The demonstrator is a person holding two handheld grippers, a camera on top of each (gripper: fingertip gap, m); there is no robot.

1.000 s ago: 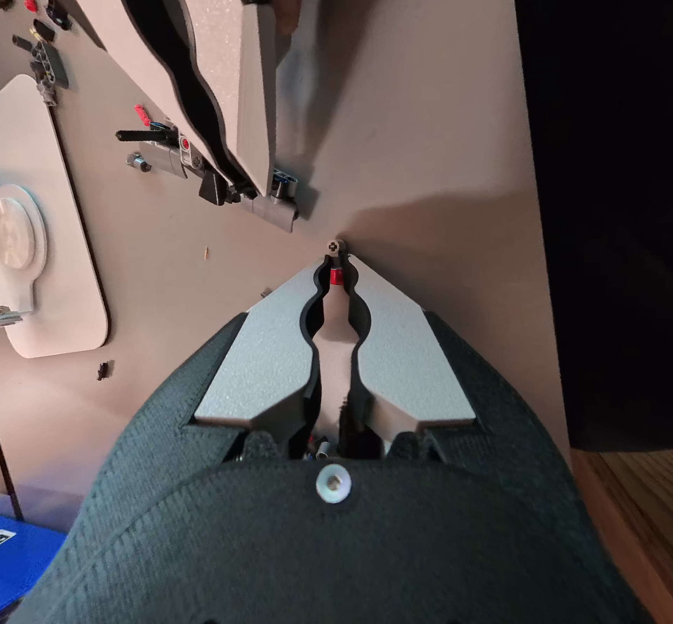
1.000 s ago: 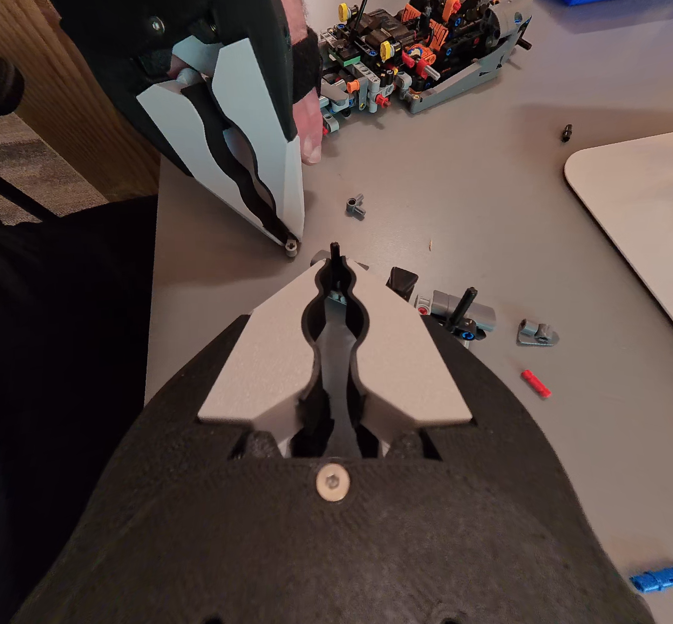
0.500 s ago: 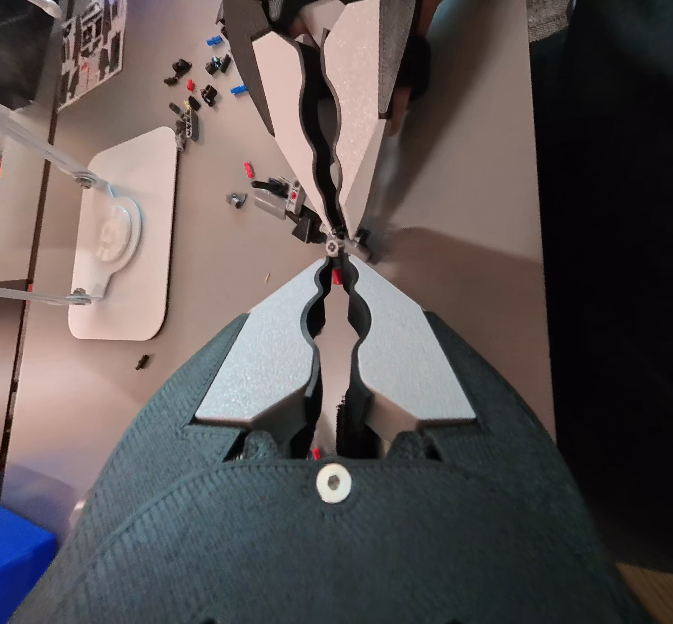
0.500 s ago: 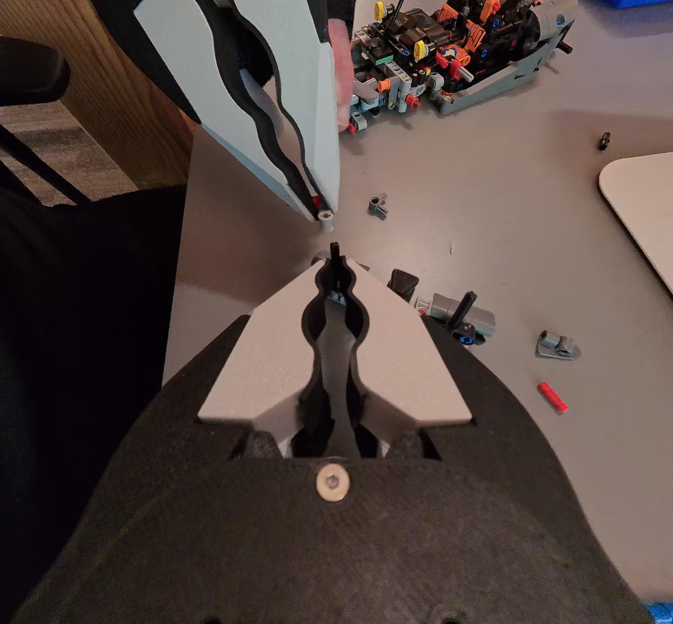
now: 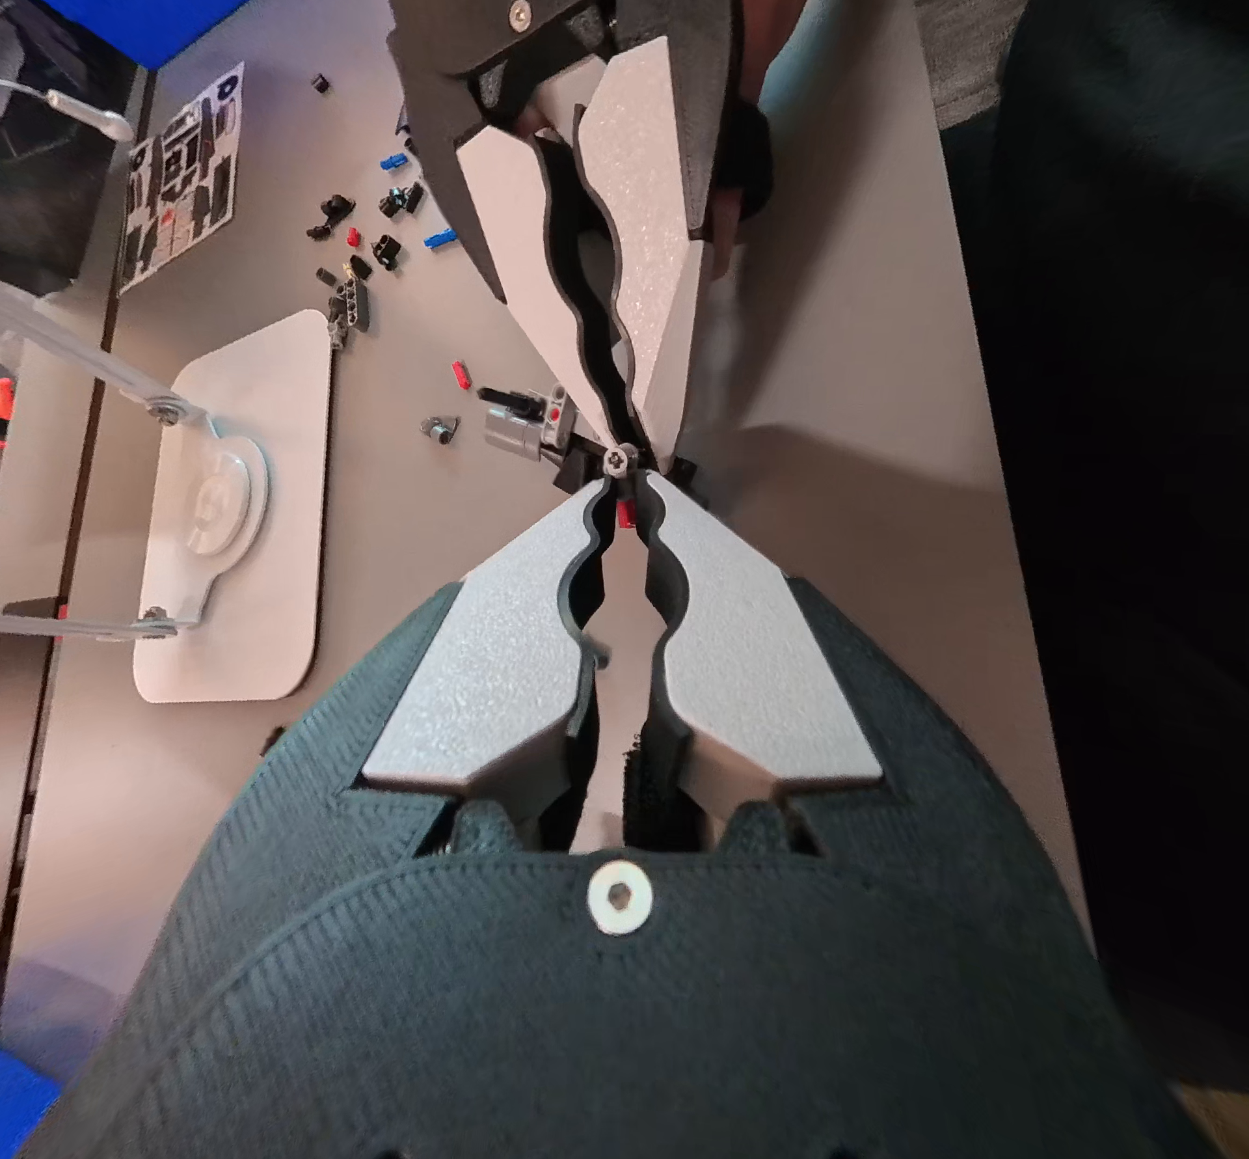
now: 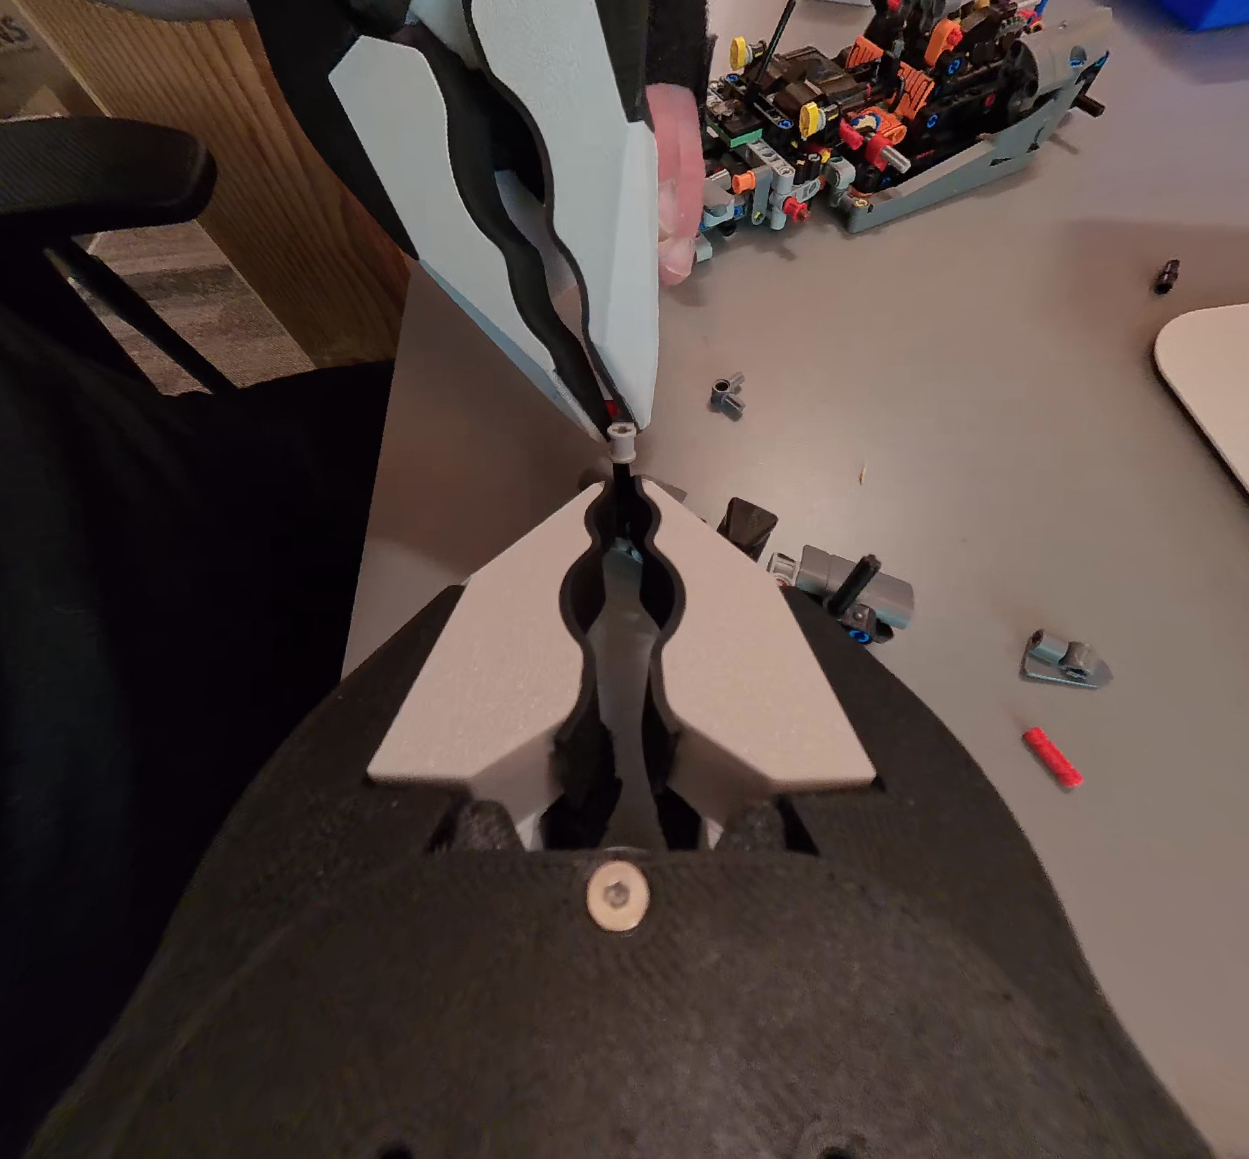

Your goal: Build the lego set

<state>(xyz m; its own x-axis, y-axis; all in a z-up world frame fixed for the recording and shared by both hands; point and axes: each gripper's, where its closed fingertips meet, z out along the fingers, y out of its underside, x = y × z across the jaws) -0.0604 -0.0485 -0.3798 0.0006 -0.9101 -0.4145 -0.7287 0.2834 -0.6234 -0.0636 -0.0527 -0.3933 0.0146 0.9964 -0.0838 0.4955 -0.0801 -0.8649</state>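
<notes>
Where ribbed fingers [image 5: 703, 552] meet, grey bush [image 6: 621, 441] caps black axle [image 6: 622, 487].

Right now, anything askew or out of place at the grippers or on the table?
Nothing stands out. The left gripper holds a grey bush right at the tip of the black axle in the right gripper, roughly in line. Loose parts lie scattered on the table; none looks damaged.

Opposed close wrist views, shared table [image 5: 419, 585]
</notes>
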